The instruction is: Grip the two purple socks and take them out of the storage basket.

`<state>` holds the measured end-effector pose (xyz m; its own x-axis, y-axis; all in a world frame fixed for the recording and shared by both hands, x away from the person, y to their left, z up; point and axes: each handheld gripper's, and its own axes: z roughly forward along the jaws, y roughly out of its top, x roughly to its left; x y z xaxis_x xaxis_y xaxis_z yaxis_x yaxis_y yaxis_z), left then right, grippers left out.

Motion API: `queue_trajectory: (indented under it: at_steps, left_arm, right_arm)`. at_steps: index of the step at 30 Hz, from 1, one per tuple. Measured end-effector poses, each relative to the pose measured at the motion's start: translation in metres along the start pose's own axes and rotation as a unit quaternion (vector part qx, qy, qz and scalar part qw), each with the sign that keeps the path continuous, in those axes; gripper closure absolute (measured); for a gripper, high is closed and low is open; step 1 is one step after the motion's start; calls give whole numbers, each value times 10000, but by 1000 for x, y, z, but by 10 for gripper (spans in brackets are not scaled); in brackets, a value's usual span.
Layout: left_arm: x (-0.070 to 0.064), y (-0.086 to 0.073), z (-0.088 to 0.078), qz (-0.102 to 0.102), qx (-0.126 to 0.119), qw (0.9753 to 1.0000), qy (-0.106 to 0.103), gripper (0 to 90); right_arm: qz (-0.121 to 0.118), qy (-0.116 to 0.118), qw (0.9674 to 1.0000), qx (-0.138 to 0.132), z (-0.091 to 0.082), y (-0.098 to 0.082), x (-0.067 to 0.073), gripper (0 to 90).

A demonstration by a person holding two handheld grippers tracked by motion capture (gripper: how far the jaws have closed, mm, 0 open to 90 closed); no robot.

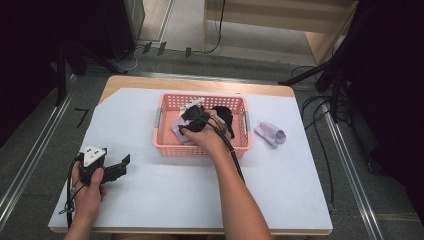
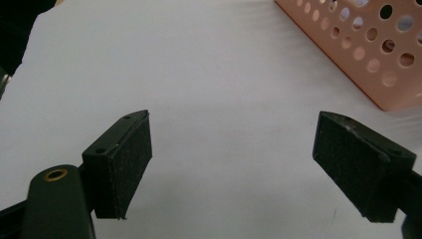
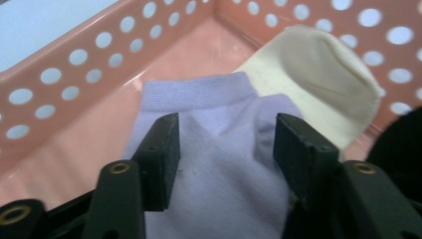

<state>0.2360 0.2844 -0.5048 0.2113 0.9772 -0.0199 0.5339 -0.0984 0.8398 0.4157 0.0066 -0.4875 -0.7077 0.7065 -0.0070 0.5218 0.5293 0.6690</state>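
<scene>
Carefully lift the half-open right gripper (image 3: 226, 164) straight off the lilac sock (image 3: 219, 149) lying between its pads, unclamped, inside the basket (image 3: 74, 59)

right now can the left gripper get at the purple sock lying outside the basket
Probably not without a big move. The left gripper sits at the table's near left, and the basket and the right forearm lie between it and that purple sock.

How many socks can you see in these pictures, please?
4: a lilac sock, a cream sock and a black sock in the pink basket; another lilac sock on the table beside it. More may be hidden.
</scene>
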Motion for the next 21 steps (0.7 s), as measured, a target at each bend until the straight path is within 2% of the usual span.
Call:
queue_trajectory:
  at_steps: [3,6,7,8,9,12,15,18,21]
  left_arm:
    - [0,0,0,4,-6,10000,3,163]
    - [0,0,0,-5,-5,10000,-11,163]
    - [0,0,0,-3,-5,10000,-9,163]
    - [0,0,0,-4,-6,10000,-12,164]
    - [0,0,0,-2,-8,10000,-8,163]
    - [0,0,0,2,0,10000,-2,163]
    - [0,0,0,14,-7,10000,5,163]
    - [0,0,0,6,-7,10000,1,164]
    - [0,0,0,4,2,10000,11,163]
  right_arm:
    - [-217,-2,9995,247,5,1,4,384]
    - [-230,-44,9992,331,6,1,5,551]
    - [-232,-74,9993,299,6,1,5,646]
    - [-265,-42,9992,299,6,1,3,693]
    - [-195,-77,9991,359,4,1,4,726]
    - [-228,-157,9995,137,-3,3,1,757]
    - [-96,-179,9995,-257,-12,5,-1,760]
    - [172,-132,9971,-726,-22,5,-6,745]
    - [491,-106,9935,-1026,-29,3,-11,705]
